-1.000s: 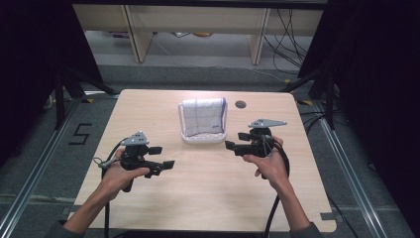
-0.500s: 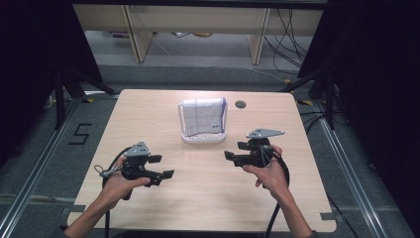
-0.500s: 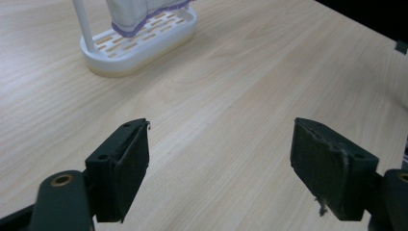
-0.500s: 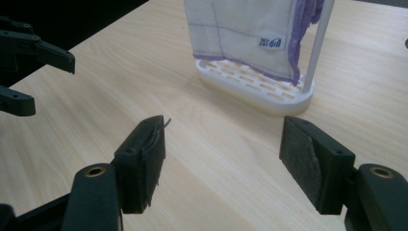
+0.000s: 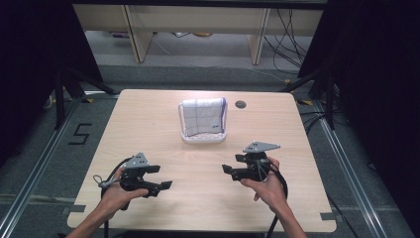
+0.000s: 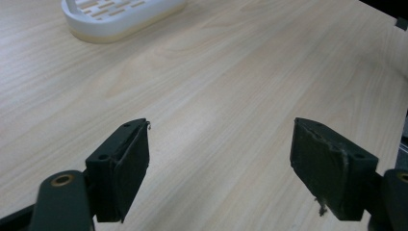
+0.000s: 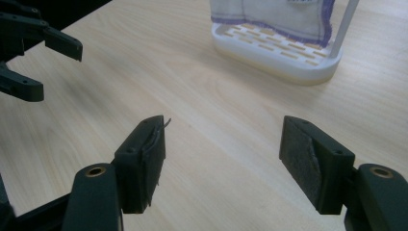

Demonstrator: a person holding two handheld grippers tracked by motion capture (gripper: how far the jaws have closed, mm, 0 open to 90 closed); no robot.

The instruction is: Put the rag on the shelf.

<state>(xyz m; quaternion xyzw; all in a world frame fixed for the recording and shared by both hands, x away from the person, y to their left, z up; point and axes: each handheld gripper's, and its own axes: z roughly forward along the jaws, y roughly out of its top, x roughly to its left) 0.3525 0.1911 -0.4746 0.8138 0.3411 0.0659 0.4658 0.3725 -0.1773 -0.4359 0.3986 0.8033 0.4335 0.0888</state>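
A white slotted rack (image 5: 203,139) stands at the middle back of the wooden table (image 5: 148,114), with a white cloth with blue lines (image 5: 202,118) draped over its rail. My left gripper (image 5: 161,177) is held near the front left, open and holding nothing. My right gripper (image 5: 231,164) is at the front right, also open with nothing between its fingers. In the left gripper view the open gripper (image 6: 221,139) faces bare wood, the rack's base (image 6: 120,19) far ahead. The right gripper view has its open gripper (image 7: 221,125) facing the rack (image 7: 274,55) and cloth (image 7: 274,14); the left gripper (image 7: 33,57) is at upper left.
A round dark cable hole (image 5: 240,104) sits in the tabletop right of the rack. Black cables trail from both grippers off the front edge. Floor rails flank the table, and wooden furniture legs (image 5: 132,29) stand beyond its far edge.
Both grippers have drawn back toward the table's front edge, away from the rack. Both stay open.
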